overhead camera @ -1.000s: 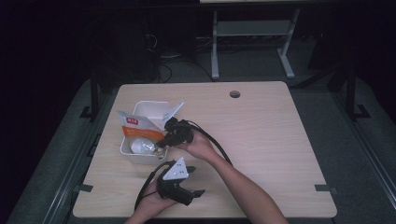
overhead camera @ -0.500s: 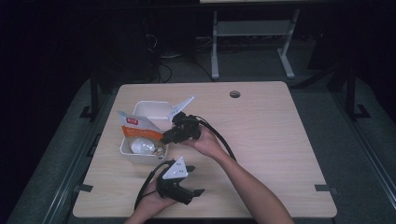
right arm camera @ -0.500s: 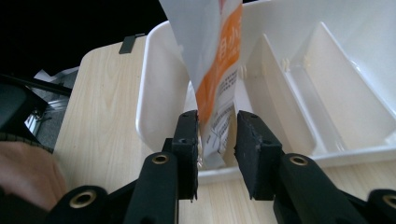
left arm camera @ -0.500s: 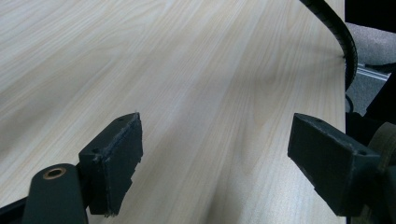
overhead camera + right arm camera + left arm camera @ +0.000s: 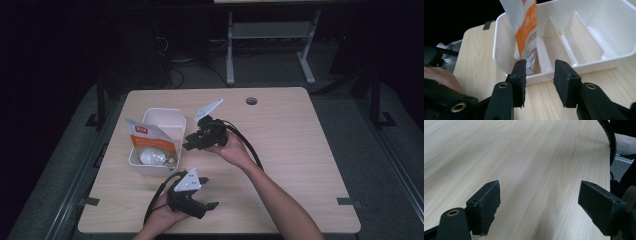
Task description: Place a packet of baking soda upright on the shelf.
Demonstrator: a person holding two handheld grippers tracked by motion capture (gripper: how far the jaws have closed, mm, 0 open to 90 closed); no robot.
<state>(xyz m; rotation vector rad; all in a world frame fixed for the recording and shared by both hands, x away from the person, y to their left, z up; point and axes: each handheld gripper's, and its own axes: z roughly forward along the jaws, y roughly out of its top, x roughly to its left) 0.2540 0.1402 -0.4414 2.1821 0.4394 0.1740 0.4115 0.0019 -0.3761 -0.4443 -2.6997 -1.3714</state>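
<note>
Since before, right gripper [image 5: 192, 142] left bin [image 5: 161, 121].

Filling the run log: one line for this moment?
left tongs: open, over bare table | right tongs: open, empty, at white bin | bulb pack: in bin

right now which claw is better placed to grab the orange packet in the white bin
Right. The right claw is open and faces the orange packet in the white bin. The left claw faces bare table, away from it.

Wooden table [image 5: 300, 150]; metal stand [image 5: 270, 35] behind, maybe shelving.
</note>
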